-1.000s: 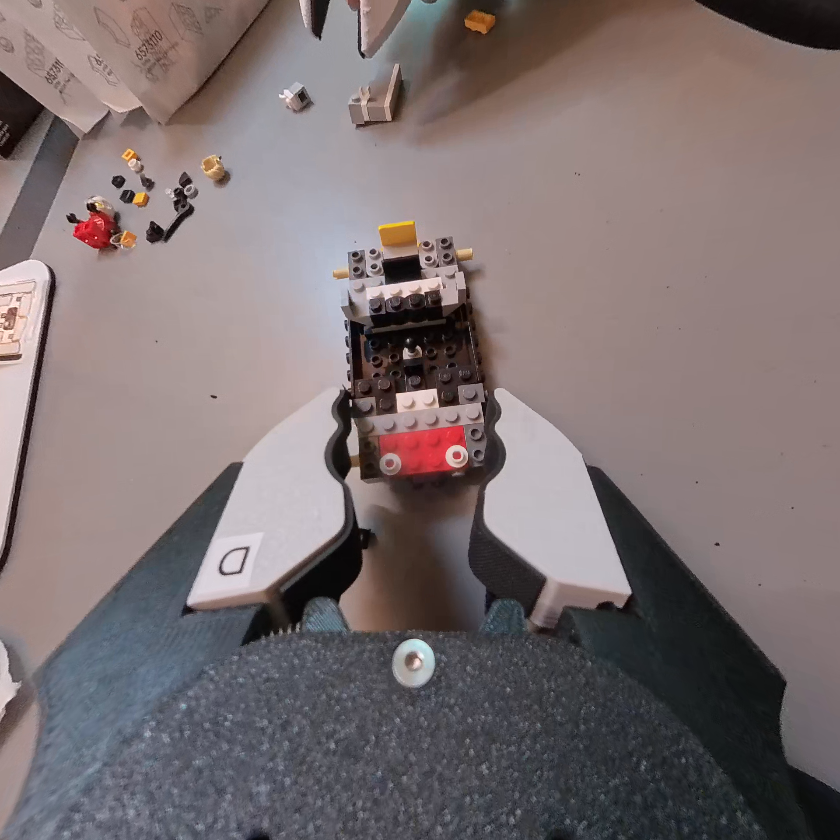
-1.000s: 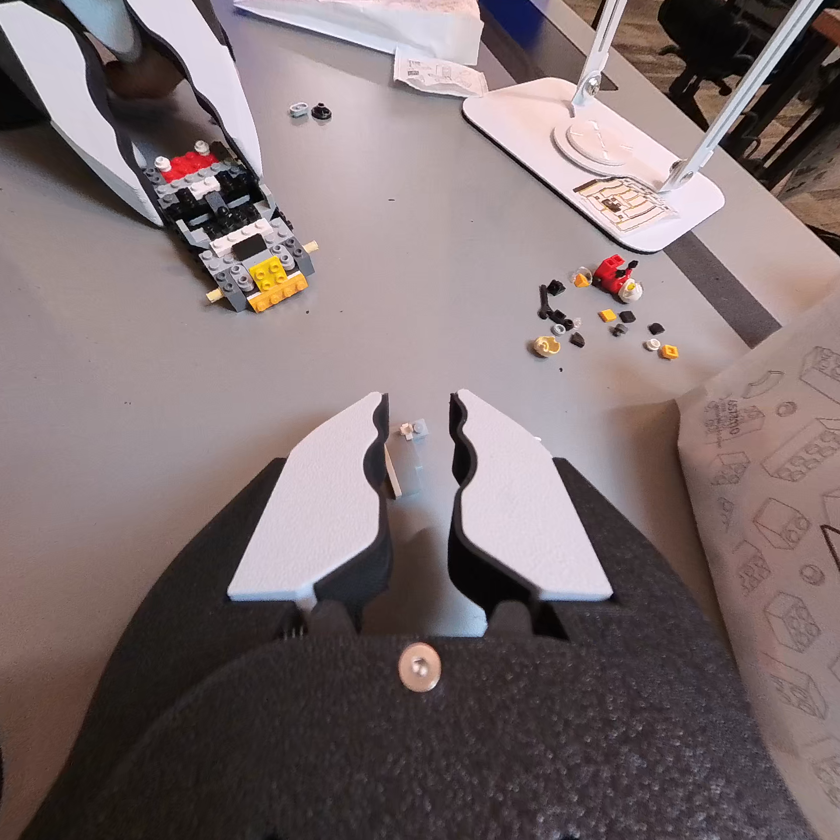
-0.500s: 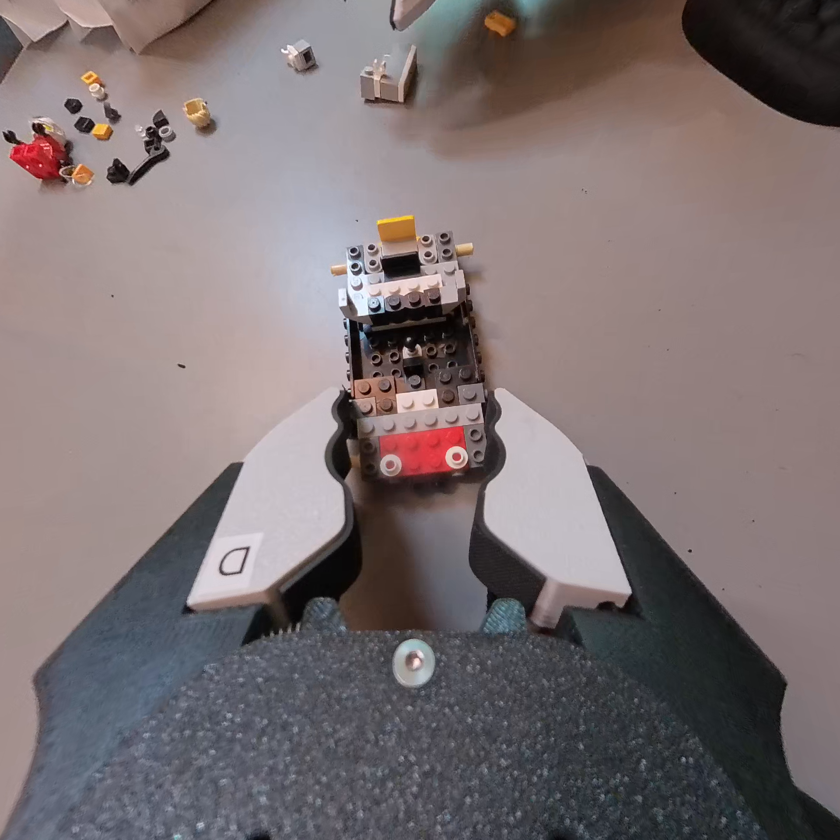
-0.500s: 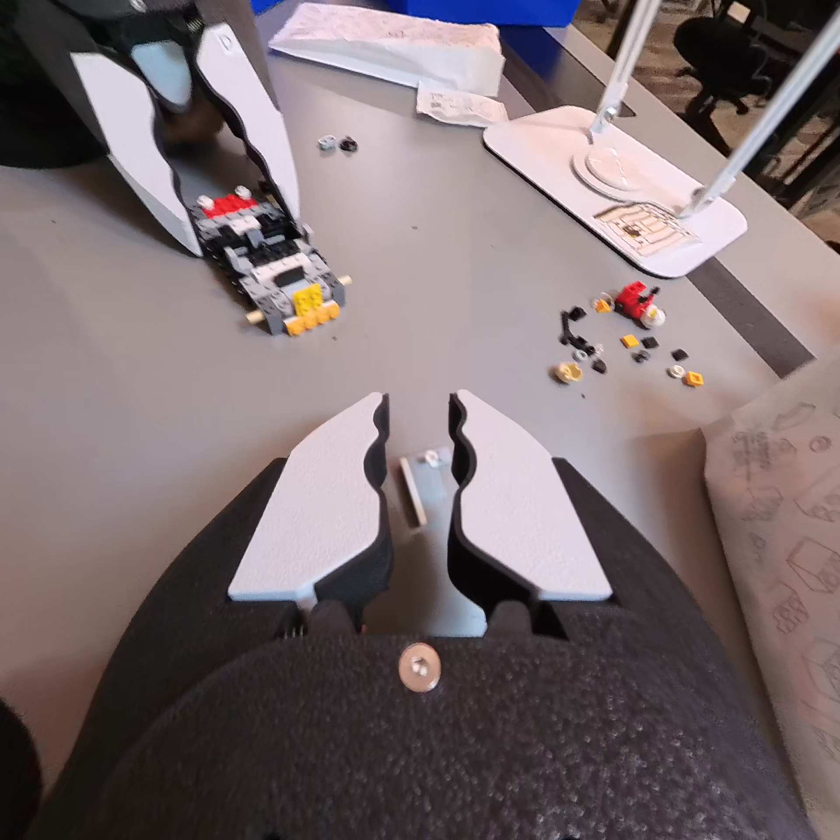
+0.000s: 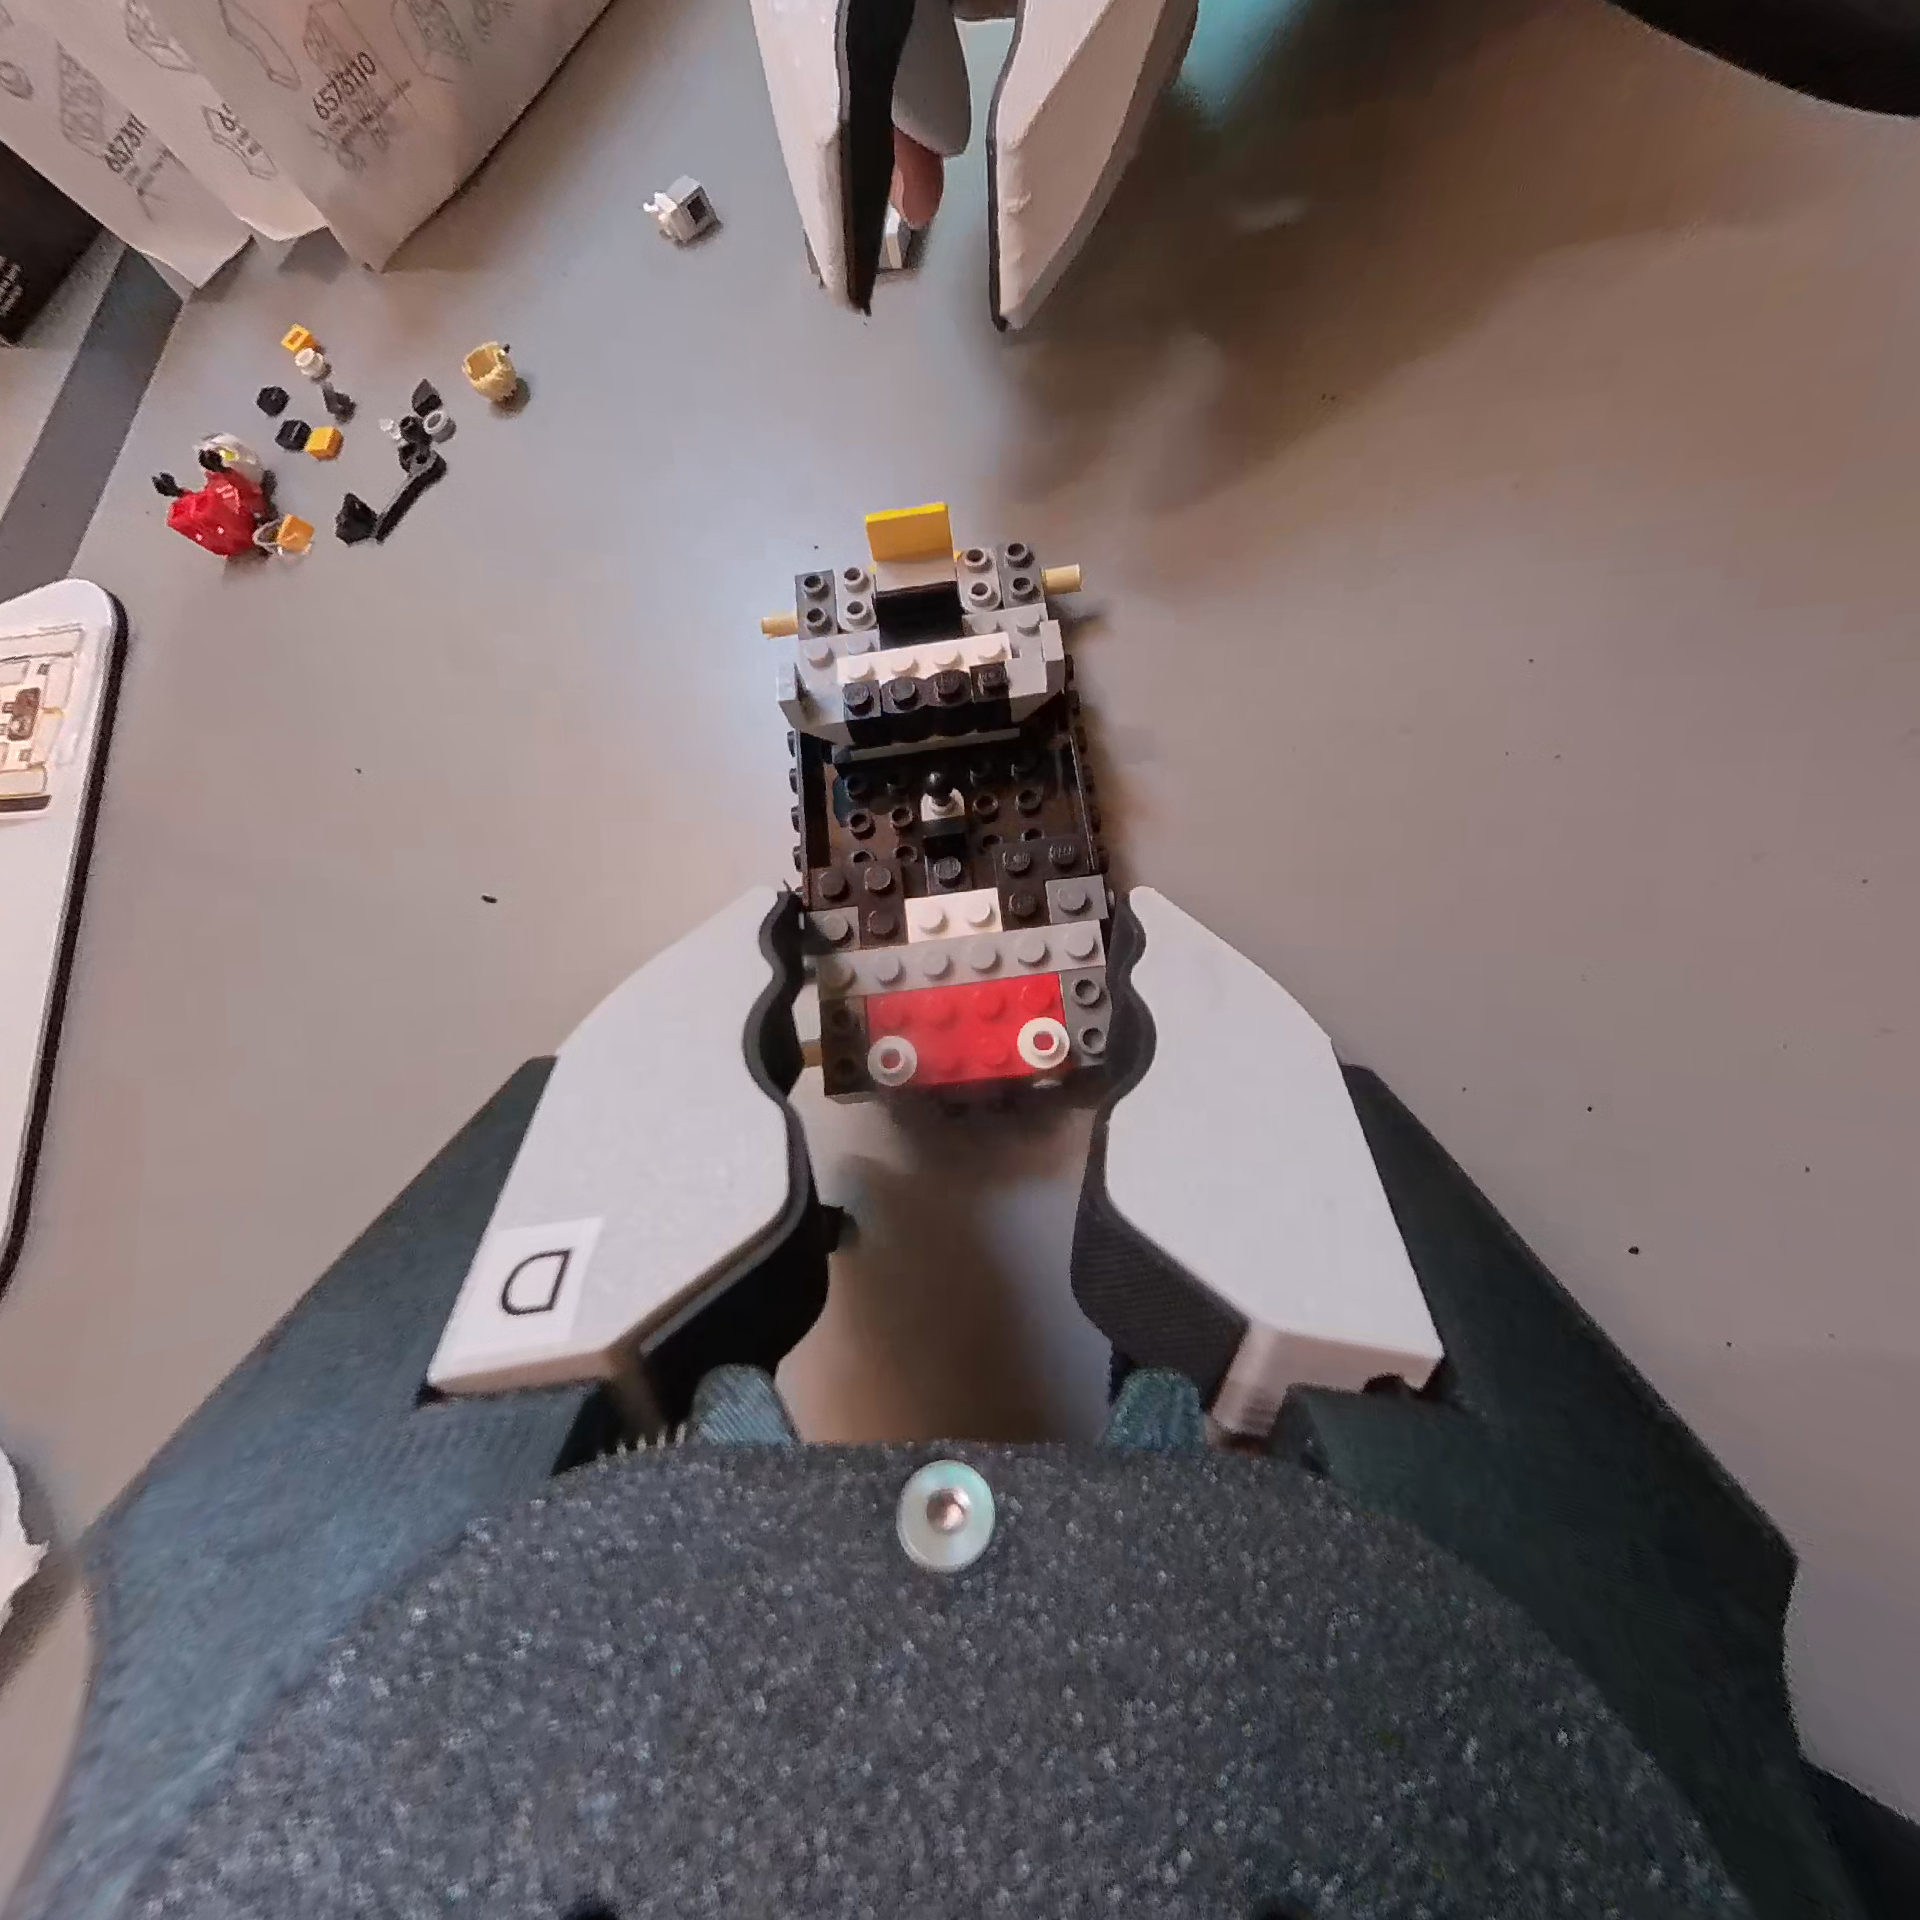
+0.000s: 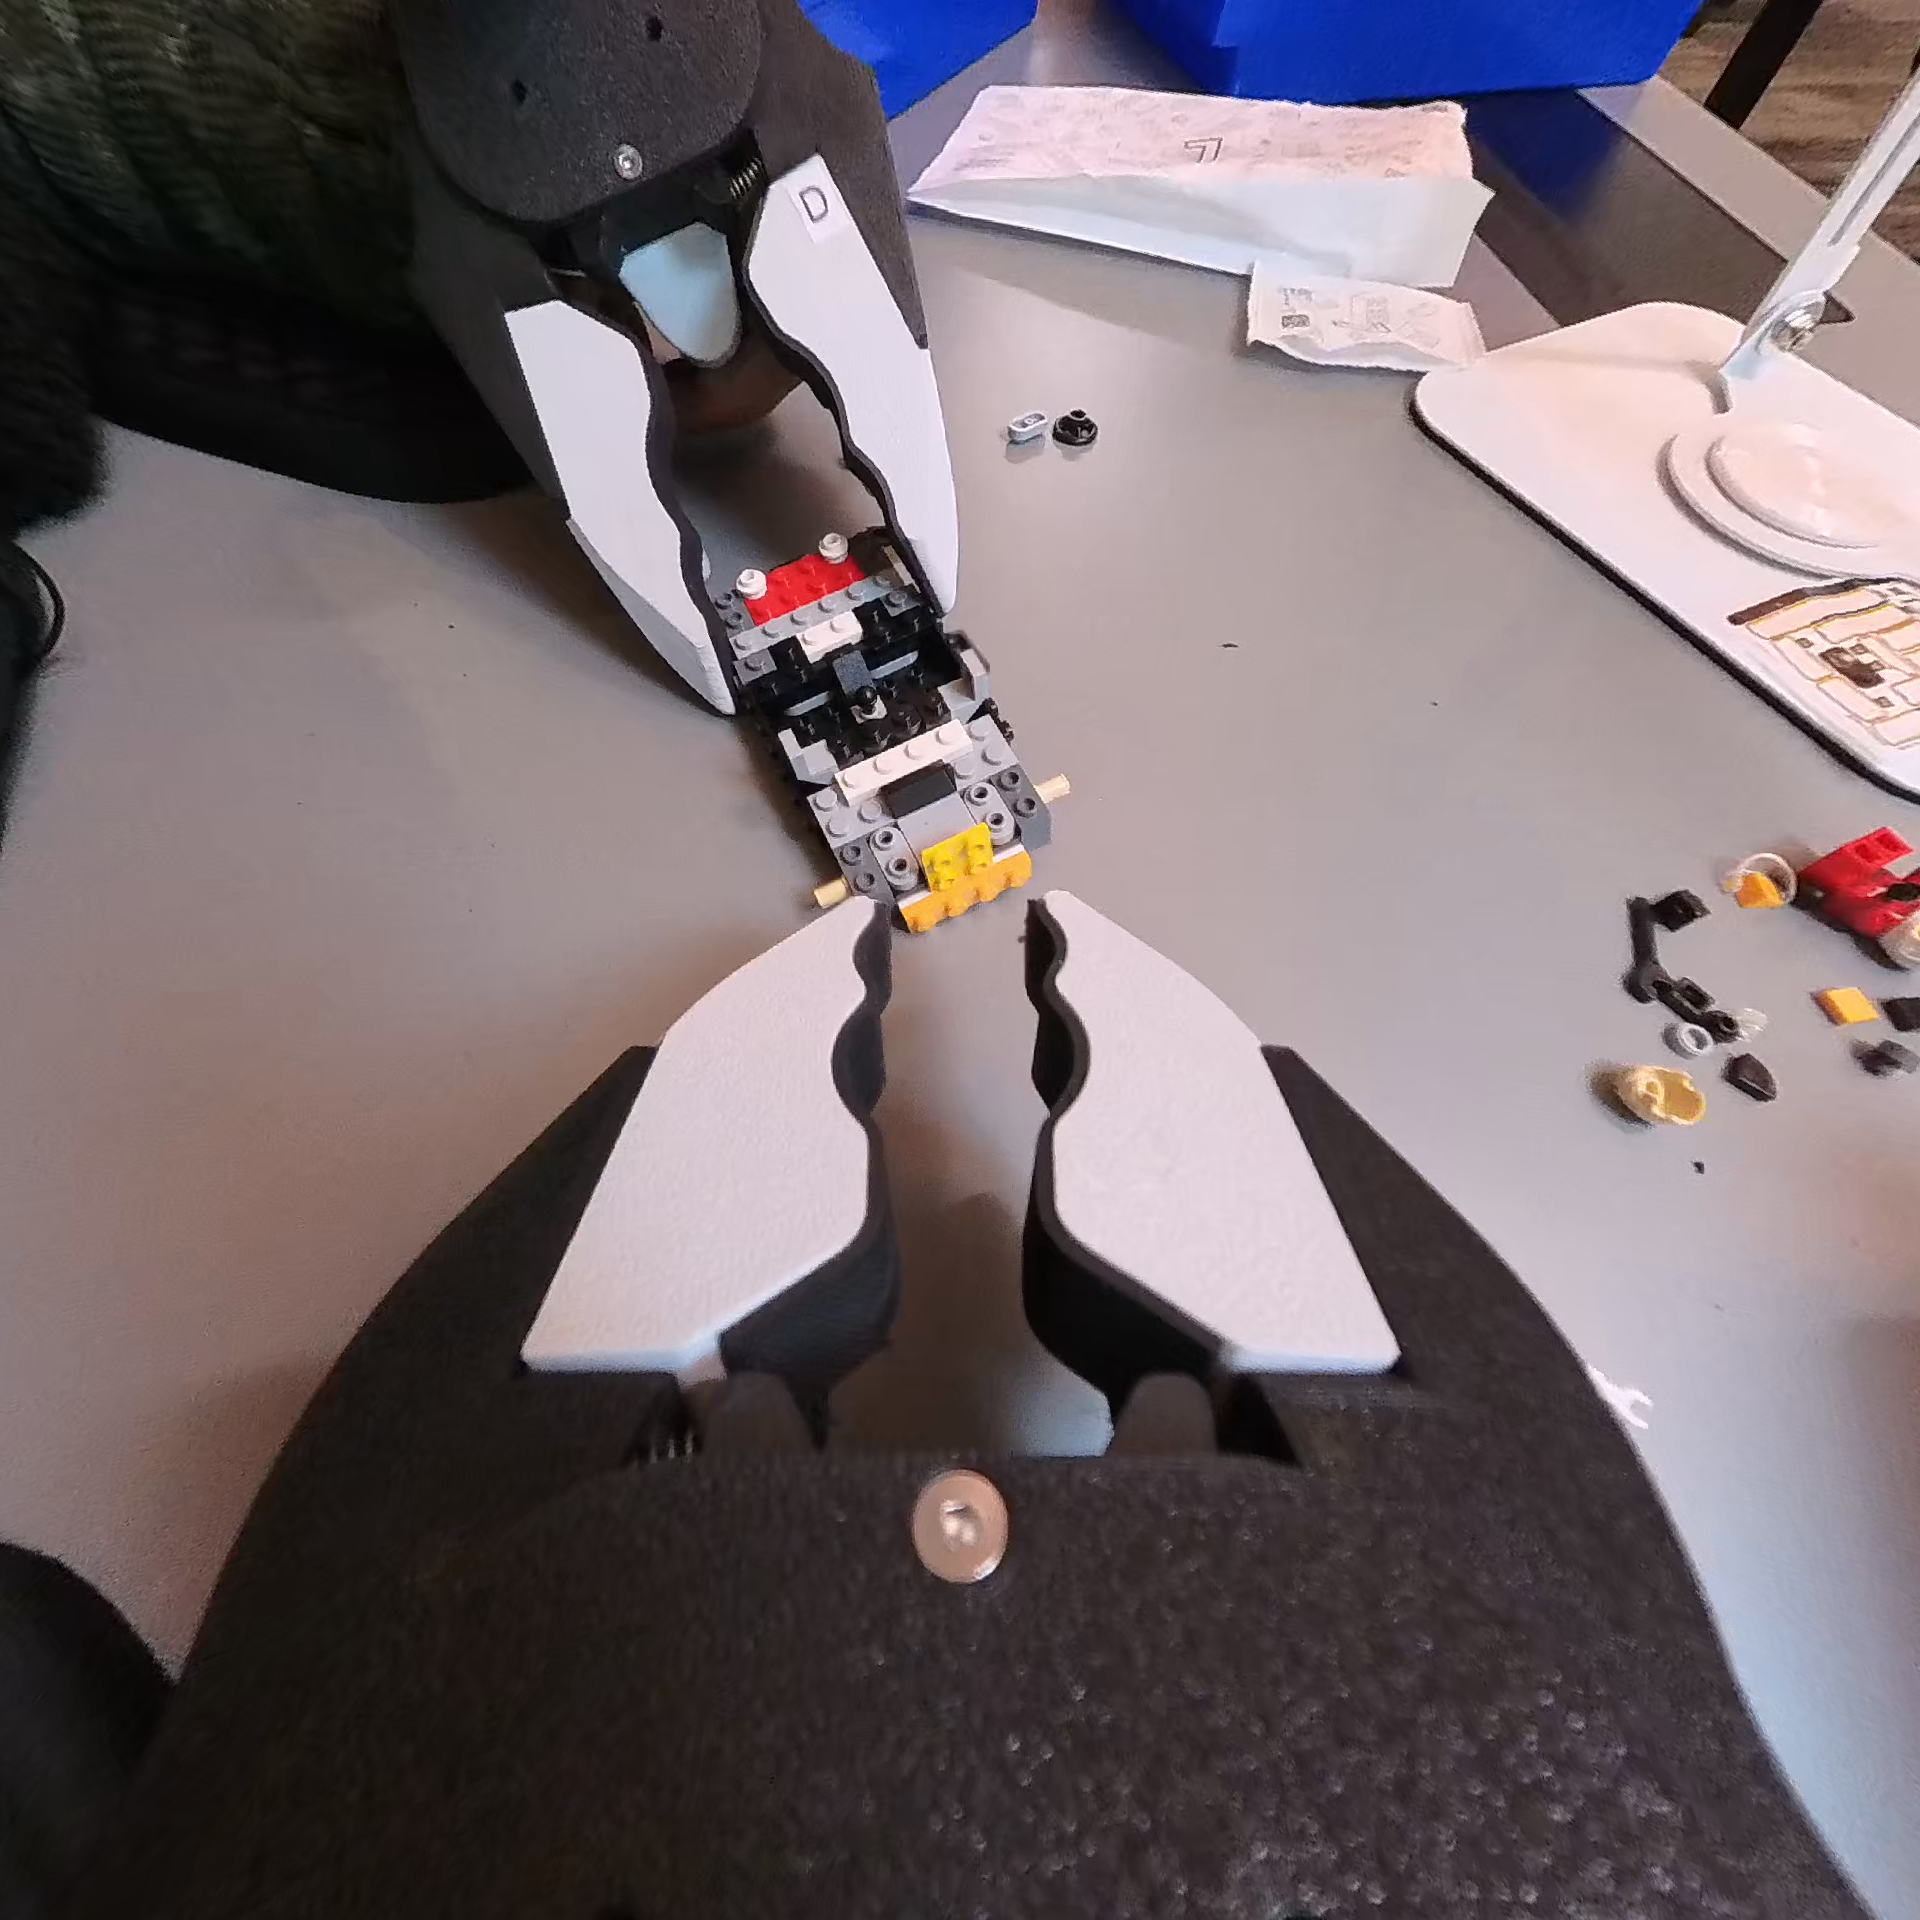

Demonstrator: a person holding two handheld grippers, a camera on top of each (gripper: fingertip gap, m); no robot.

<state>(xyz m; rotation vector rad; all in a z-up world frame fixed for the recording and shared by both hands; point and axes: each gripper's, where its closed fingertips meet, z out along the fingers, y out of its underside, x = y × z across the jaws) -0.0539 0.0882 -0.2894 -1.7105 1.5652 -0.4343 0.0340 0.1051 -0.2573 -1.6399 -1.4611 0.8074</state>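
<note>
Right gripper [image 6: 956, 914] now beside brick car [image 6: 883, 748]

Loose small bricks [image 6: 1766, 997] lie scattered on the grey desk [image 6: 1351, 727], a red piece [image 6: 1865, 888] among them. A white lamp base [image 6: 1662, 468] stands beyond, with printed paper bags [image 5: 260, 114] and a leaflet [image 6: 1361, 317] nearby.

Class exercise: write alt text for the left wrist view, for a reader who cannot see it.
The left gripper clamps the red-topped end of a grey and black toy-brick vehicle resting on a grey table. Beyond the vehicle's yellow end, the right gripper points down at the table. Small loose brick pieces and printed paper bags lie at upper left.
</note>
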